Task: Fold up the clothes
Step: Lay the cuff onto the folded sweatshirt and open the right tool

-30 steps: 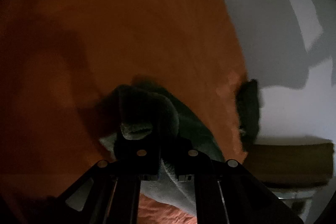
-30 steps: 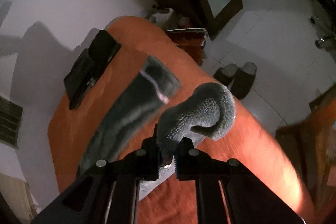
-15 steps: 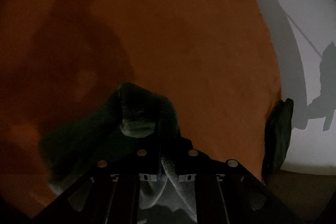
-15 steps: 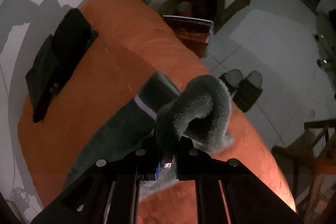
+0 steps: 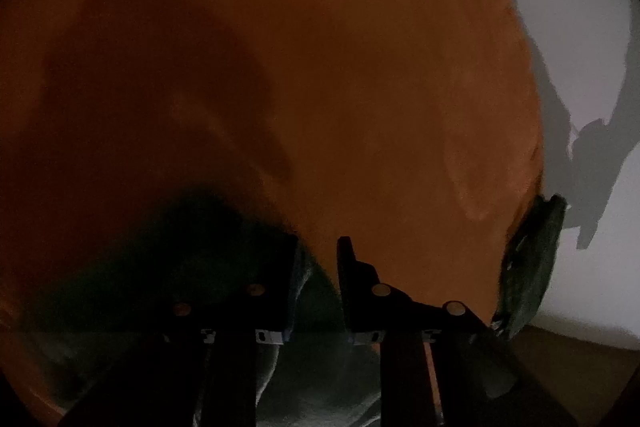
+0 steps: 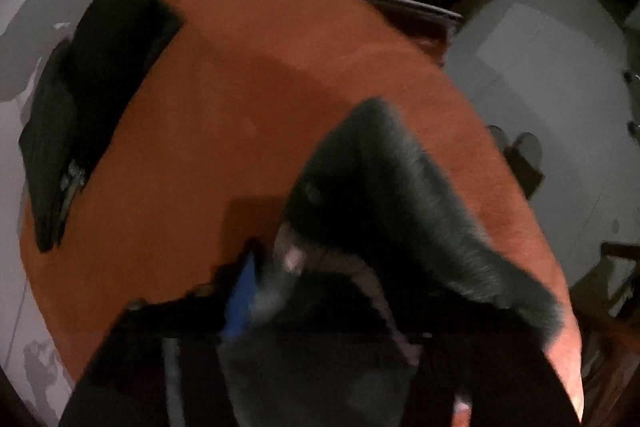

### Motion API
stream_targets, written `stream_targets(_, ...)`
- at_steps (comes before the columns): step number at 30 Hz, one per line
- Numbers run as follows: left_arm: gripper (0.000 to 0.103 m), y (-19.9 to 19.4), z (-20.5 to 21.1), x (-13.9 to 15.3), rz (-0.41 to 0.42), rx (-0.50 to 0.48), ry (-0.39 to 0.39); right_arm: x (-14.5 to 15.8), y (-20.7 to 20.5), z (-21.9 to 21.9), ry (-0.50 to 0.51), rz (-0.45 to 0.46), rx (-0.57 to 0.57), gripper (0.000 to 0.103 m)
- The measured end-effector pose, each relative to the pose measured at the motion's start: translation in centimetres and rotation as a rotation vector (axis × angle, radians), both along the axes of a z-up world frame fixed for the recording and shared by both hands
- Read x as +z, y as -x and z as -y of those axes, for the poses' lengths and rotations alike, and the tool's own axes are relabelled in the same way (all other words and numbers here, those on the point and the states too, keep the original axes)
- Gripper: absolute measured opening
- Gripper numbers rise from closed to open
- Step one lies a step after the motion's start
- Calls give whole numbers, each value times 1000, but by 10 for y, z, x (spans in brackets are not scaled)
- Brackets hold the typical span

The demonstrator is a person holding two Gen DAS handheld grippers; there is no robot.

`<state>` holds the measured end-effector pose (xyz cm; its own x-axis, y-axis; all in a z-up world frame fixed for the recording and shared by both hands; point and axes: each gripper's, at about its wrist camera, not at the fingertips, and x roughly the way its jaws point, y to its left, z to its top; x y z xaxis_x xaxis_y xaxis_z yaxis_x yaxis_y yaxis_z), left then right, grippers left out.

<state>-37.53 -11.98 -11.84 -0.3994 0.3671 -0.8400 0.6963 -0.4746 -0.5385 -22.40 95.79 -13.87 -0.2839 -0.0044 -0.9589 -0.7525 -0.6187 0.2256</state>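
Note:
A fuzzy grey-green garment (image 6: pixel 384 187) lies on the orange bed cover (image 6: pixel 240 87), folded over on itself. My right gripper (image 6: pixel 320 267) points down at it, blurred. Its jaws are opening: the left finger with the blue pad (image 6: pixel 240 291) stands clear of the cloth, and the right finger is hidden under the fuzzy fold. In the left wrist view the same garment (image 5: pixel 168 267) shows dark at the lower left. My left gripper (image 5: pixel 316 259) is just over its edge, jaws opening, with a gap between the fingers and cloth low in the gap, not pinched.
A stack of dark folded clothes (image 6: pixel 92 87) sits at the bed's far edge by the white wall, also seen at the right rim as dark clothes (image 5: pixel 528 267). Slippers (image 6: pixel 524 155) stand on the tiled floor beside the bed. Wooden furniture (image 6: pixel 404 11) stands beyond the bed's end.
Both grippers came down to the bed with the pinched garment corners. Their jaws have parted and the raised folds now lie on the cover.

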Motion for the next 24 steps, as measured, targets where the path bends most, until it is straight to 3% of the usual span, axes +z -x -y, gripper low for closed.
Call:
stream_targets(3,34,-21,27,36,-159,-13,-24,10,-6,10,-43,-57,7,59)
stream_targets(5,61,-46,38,53,-207,-51,20,19,-26,16,-20,-121,-7,59)
stream_targets(6,65,-72,46,60,-218,-84,57,20,-44,19,7,-150,-10,59)
stream_targets(9,67,-136,53,48,-234,-144,51,17,-108,26,48,-198,-50,59)
stream_targets(11,67,-183,56,25,-201,-140,27,10,-139,26,59,-180,-73,59)
stream_targets(16,67,-259,52,-31,-147,-46,-109,-4,-192,23,48,-161,-131,59)
stream_targets(20,67,-254,40,-37,-177,-67,-103,-6,-208,23,90,-234,-188,59)
stream_targets(24,68,-234,40,-38,-141,-94,-31,-5,-174,29,-10,-235,-150,59)
